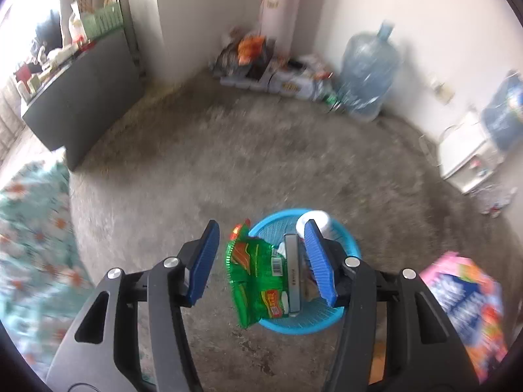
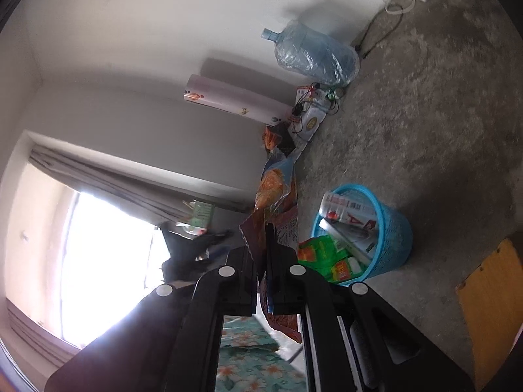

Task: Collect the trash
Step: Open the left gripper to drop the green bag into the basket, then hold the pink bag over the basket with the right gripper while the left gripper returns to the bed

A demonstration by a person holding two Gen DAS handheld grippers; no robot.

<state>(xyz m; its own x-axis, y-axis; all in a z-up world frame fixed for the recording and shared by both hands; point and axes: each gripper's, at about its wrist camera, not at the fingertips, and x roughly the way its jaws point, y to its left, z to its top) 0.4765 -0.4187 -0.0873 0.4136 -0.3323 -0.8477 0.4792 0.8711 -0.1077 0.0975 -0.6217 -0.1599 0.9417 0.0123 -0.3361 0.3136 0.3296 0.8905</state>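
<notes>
Hanging over 1 blue basket (image 1: 349, 245), the left claw (image 1: 261, 261) is wide open w/ nothing in it.
Right claw (image 2: 261, 254) is pinched tight on 1 orange snack bag (image 2: 278, 196). Basket sits on the floor w/ 1 green wrapper (image 1: 255, 274) & 1 can (image 2: 346, 210) inside.

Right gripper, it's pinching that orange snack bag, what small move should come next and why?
Probably carry the right gripper sideways until the orange snack bag hangs over the blue basket, then open. Its jaws are shut on the bag, which now dangles beside the basket, not above it. The left gripper is open above the basket.
</notes>
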